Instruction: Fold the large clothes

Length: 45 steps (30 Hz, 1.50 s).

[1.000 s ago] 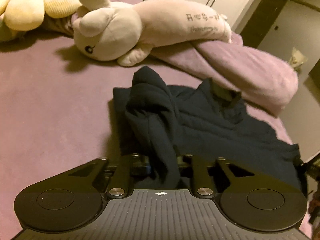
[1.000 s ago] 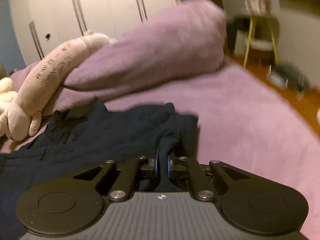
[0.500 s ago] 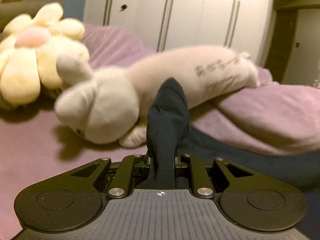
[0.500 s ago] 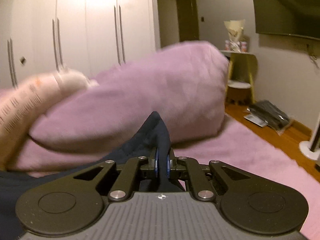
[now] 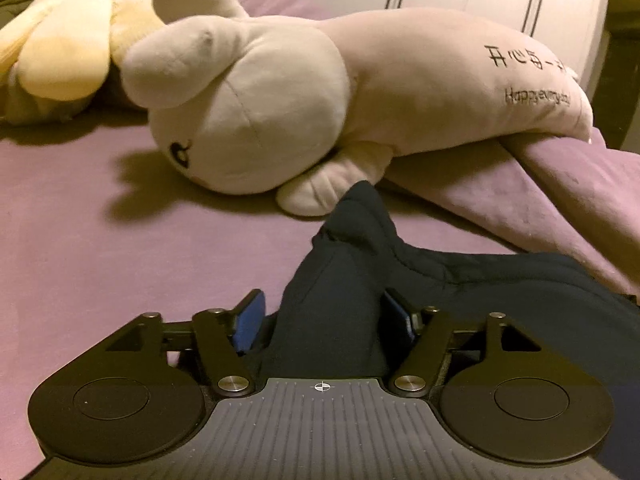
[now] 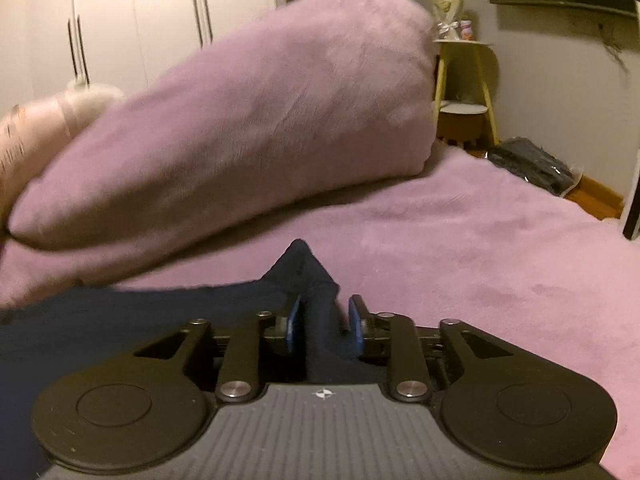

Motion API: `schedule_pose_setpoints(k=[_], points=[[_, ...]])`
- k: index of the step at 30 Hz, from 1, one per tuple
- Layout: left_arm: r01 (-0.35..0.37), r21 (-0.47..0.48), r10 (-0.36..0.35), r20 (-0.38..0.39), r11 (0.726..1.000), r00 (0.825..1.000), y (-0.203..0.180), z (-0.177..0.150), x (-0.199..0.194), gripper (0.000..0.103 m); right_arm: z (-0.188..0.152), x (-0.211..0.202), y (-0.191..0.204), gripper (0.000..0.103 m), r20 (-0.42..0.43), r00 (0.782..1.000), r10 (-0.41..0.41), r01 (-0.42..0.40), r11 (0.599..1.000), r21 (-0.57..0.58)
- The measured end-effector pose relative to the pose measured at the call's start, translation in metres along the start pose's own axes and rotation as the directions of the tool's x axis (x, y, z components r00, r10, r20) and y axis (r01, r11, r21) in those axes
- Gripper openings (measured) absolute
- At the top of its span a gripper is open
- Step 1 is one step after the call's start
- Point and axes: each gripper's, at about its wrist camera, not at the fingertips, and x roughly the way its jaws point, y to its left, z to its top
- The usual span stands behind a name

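Note:
A dark navy garment [image 5: 460, 292] lies on the purple bed [image 5: 100, 248]. In the left wrist view a bunched corner of it stands between the blue pads of my left gripper [image 5: 326, 316], whose jaws are spread wide and no longer pinch it. In the right wrist view the garment [image 6: 120, 320] spreads to the left, and a peaked corner sits between the pads of my right gripper [image 6: 324, 324], whose jaws are also apart. Both grippers are low, close to the bed surface.
A long beige plush rabbit [image 5: 280, 92] and a yellow flower plush [image 5: 68, 40] lie just beyond the left gripper. A large purple pillow [image 6: 248, 120] lies behind the garment. White wardrobes [image 6: 140, 20], a yellow side table [image 6: 466, 80] and a wooden floor [image 6: 596, 196] are farther off.
Both grippers carried the garment's corners forward toward the plush and pillow and came down to the bed. Both were shut on the cloth; now both have opened and released it.

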Motion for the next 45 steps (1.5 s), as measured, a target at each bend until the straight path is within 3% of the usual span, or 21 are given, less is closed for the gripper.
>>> schedule_pose_setpoints(k=[2,5,7,9,11,13,15,17,19,22,24,26,29,31,33,35,37,40,41,43,45], points=[[0.019,0.003,-0.019,-0.008,1.0,1.0,0.004,0.005,-0.019,0.066,0.004,-0.034,-0.01,0.026,0.121,0.992,0.044,-0.051,0.997,0.061],[0.046,0.093,-0.056,0.1,0.995,0.993,-0.008,0.006,-0.06,0.068,0.001,-0.075,-0.011,0.028,0.196,0.965,0.172,-0.193,0.977,0.092],[0.139,0.081,-0.15,0.149,0.987,0.977,-0.018,0.004,-0.086,0.073,-0.009,-0.084,0.002,0.03,0.145,0.938,0.315,-0.336,0.929,0.153],[0.247,0.075,-0.255,0.143,0.966,0.956,-0.038,-0.004,-0.098,0.079,-0.022,-0.079,0.029,0.03,0.047,0.887,0.46,-0.461,0.869,0.179],[0.274,0.12,-0.286,0.101,0.954,0.953,-0.064,-0.014,-0.094,0.079,-0.039,-0.076,0.064,0.03,-0.037,0.825,0.565,-0.552,0.817,0.166],[0.25,0.162,-0.264,0.073,0.955,0.962,-0.082,-0.027,-0.08,0.079,-0.051,-0.07,0.091,0.031,-0.087,0.792,0.604,-0.592,0.795,0.134],[0.183,0.174,-0.196,0.061,0.968,0.979,-0.092,-0.036,-0.061,0.079,-0.057,-0.055,0.107,0.031,-0.129,0.822,0.555,-0.551,0.832,0.069],[0.143,0.168,-0.152,0.045,0.975,0.987,-0.093,-0.039,-0.042,0.079,-0.06,-0.033,0.108,0.024,-0.171,0.838,0.519,-0.516,0.854,0.065],[0.108,0.19,-0.119,0.046,0.976,0.992,-0.095,-0.04,-0.03,0.082,-0.058,-0.019,0.101,0.0,-0.162,0.848,0.505,-0.503,0.862,0.057],[0.091,0.201,-0.107,0.067,0.975,0.992,-0.086,-0.04,-0.026,0.084,-0.046,-0.005,0.08,0.0,-0.131,0.868,0.479,-0.48,0.877,0.025],[0.073,0.183,-0.089,0.08,0.98,0.993,-0.077,-0.036,-0.024,0.084,-0.032,0.003,0.051,0.0,-0.078,0.908,0.411,-0.408,0.912,0.053],[0.044,0.155,-0.059,0.092,0.987,0.994,-0.064,-0.03,-0.021,0.078,-0.021,0.01,0.015,0.0,-0.051,0.931,0.36,-0.35,0.926,0.143],[0.031,0.086,-0.04,0.096,0.996,0.995,-0.038,-0.024,-0.024,0.07,-0.007,0.005,-0.031,0.0,0.006,0.971,0.239,-0.237,0.956,0.176],[0.034,0.059,-0.039,0.099,0.998,0.994,-0.024,-0.023,-0.027,0.067,-0.005,-0.003,-0.056,0.008,0.018,0.99,0.138,-0.138,0.97,0.199],[-0.005,0.061,0.0,0.094,0.998,0.996,-0.015,-0.023,-0.034,0.068,-0.007,-0.009,-0.087,0.024,-0.042,0.993,0.109,-0.092,0.95,0.297],[-0.021,0.028,0.019,0.079,0.999,0.997,-0.002,-0.025,-0.042,0.069,-0.008,-0.028,-0.102,0.024,-0.053,0.988,0.147,-0.124,0.942,0.311],[-0.062,-0.033,0.064,0.052,0.998,0.997,0.018,-0.031,-0.058,0.088,-0.013,-0.057,-0.106,0.025,-0.086,0.987,0.133,-0.113,0.971,0.21],[-0.012,-0.103,0.011,-0.01,0.995,1.0,0.057,-0.043,-0.089,0.089,-0.034,-0.113,-0.126,0.033,-0.102,0.978,0.183,-0.164,0.971,0.176],[-0.002,-0.104,0.0,-0.016,0.995,1.0,0.068,-0.048,-0.102,0.09,-0.047,-0.133,-0.137,0.038,-0.114,0.972,0.207,-0.181,0.962,0.206],[0.008,-0.096,-0.013,-0.047,0.995,0.999,0.095,-0.063,-0.132,0.092,-0.074,-0.169,-0.163,0.058,-0.13,0.957,0.258,-0.211,0.931,0.298],[0.053,-0.121,-0.064,-0.088,0.991,0.994,0.119,-0.078,-0.164,0.092,-0.098,-0.196,-0.182,0.063,-0.139,0.938,0.316,-0.245,0.892,0.379]])
